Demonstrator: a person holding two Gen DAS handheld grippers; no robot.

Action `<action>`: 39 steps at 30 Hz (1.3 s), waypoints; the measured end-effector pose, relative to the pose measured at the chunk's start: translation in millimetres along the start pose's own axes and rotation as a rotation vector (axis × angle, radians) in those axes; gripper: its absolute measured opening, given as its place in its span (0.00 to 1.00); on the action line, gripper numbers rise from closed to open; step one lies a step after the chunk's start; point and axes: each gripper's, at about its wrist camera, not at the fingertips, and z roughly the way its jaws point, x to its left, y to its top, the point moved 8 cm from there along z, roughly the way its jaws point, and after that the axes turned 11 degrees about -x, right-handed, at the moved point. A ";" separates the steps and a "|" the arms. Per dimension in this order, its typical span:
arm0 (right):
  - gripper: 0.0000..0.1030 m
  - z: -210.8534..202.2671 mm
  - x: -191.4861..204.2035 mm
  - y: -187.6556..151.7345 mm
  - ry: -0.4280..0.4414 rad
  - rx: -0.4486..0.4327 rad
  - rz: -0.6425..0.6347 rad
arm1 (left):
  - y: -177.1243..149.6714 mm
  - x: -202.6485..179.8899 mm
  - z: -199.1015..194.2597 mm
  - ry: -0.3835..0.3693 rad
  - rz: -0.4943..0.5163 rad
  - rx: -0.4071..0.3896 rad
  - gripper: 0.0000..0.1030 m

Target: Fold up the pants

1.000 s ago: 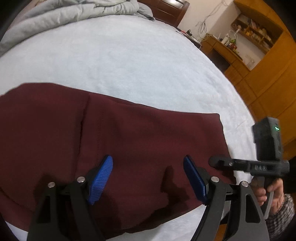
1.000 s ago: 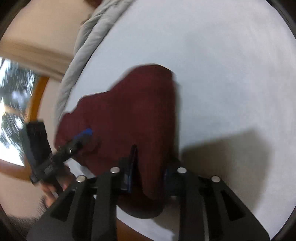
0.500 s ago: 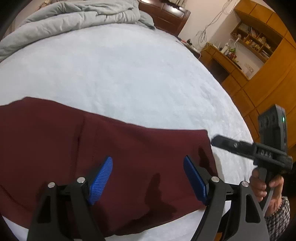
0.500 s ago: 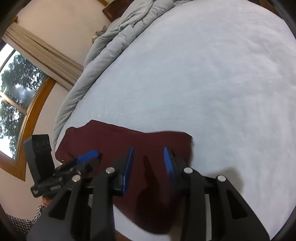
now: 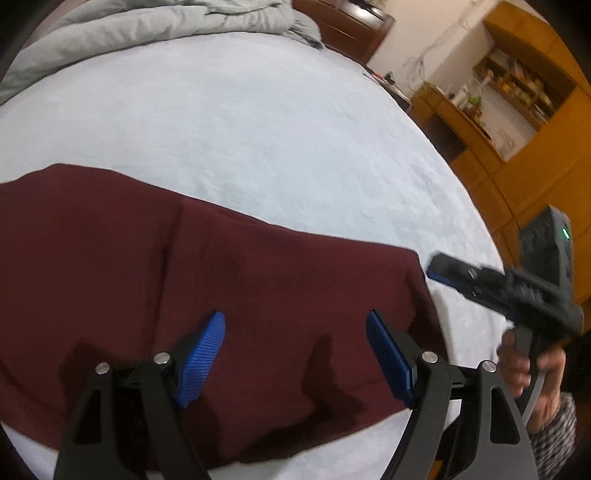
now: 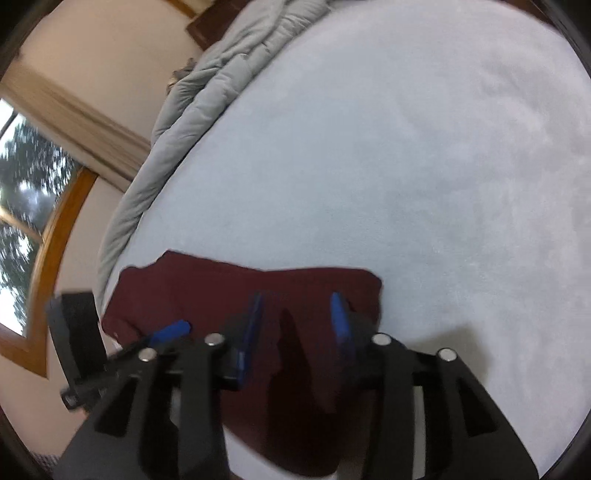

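Observation:
Dark maroon pants [image 5: 229,295] lie flat and folded on the pale bed; they also show in the right wrist view [image 6: 229,291]. My left gripper [image 5: 295,332] is open and empty, hovering over the pants' near part. My right gripper [image 6: 297,314] is open and empty above the pants' right end. In the left wrist view the right gripper [image 5: 447,271] sits just past the pants' right edge, held by a hand. In the right wrist view the left gripper [image 6: 170,330] is at the pants' left end.
The pale bed sheet [image 5: 258,129] stretches far beyond the pants. A grey duvet [image 5: 147,26] is bunched at the bed's far side. Wooden cabinets and shelves [image 5: 517,110] stand right of the bed. A window with a curtain [image 6: 33,192] is on the left.
My right gripper let go of the pants' end and opened wider, drawing back toward the edge. The pants' right end now lies flat. My left gripper stayed open over the pants.

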 end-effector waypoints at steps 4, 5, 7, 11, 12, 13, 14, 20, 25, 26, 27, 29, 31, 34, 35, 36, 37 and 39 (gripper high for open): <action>0.39 -12.8 24.2 -29.0 0.045 0.036 -0.006 | -4.8 -2.7 -16.4 -0.014 -0.010 -0.023 0.77; 0.39 -12.7 24.3 -35.1 0.039 0.047 -0.004 | -9.9 -3.2 -16.1 -0.011 0.001 -0.013 0.77; 0.38 -5.8 19.0 -53.8 0.017 0.092 -0.003 | -22.0 1.4 -9.0 0.010 0.022 0.013 0.77; 0.37 9.5 5.0 -67.8 -0.019 0.116 0.006 | -29.8 5.2 0.0 0.022 0.067 0.029 0.78; 0.38 10.2 6.0 -67.5 -0.019 0.113 0.012 | -31.9 3.1 1.7 0.021 0.095 0.032 0.81; 0.40 10.0 6.6 -67.3 -0.015 0.111 0.015 | -33.3 2.4 0.5 0.019 0.106 0.031 0.83; 0.40 8.4 7.7 -67.2 -0.017 0.108 0.007 | -34.1 0.8 0.3 0.022 0.123 0.029 0.83; 0.61 -6.6 46.0 -47.9 0.017 0.050 -0.029 | -9.9 11.3 -32.3 -0.008 0.036 -0.013 0.84; 0.61 3.9 80.4 -45.2 0.072 0.057 -0.078 | 17.4 65.7 -88.5 0.055 -0.072 -0.103 0.84; 0.61 10.3 86.2 -46.3 0.070 0.060 -0.098 | 19.0 81.6 -100.9 0.076 -0.103 -0.120 0.84; 0.61 15.0 89.7 -46.9 0.069 0.064 -0.108 | 18.8 97.4 -113.6 0.098 -0.136 -0.136 0.84; 0.61 22.7 95.3 -48.7 0.083 0.074 -0.115 | 16.4 135.1 -141.9 0.150 -0.217 -0.168 0.84; 0.61 31.5 97.0 -49.7 0.079 0.087 -0.124 | 8.9 177.1 -174.5 0.207 -0.315 -0.210 0.84; 0.61 41.4 96.0 -51.6 0.058 0.098 -0.142 | -3.2 229.1 -210.3 0.272 -0.437 -0.267 0.84; 0.61 41.7 94.8 -53.1 0.058 0.101 -0.139 | -8.5 246.3 -218.4 0.286 -0.481 -0.275 0.84; 0.61 43.9 93.2 -53.9 0.058 0.104 -0.128 | -14.3 263.2 -224.2 0.289 -0.532 -0.280 0.84; 0.61 45.6 91.8 -54.9 0.057 0.106 -0.120 | -17.8 275.8 -227.7 0.279 -0.570 -0.290 0.84; 0.61 48.8 90.7 -57.6 0.047 0.111 -0.122 | -26.2 303.1 -228.6 0.247 -0.667 -0.306 0.84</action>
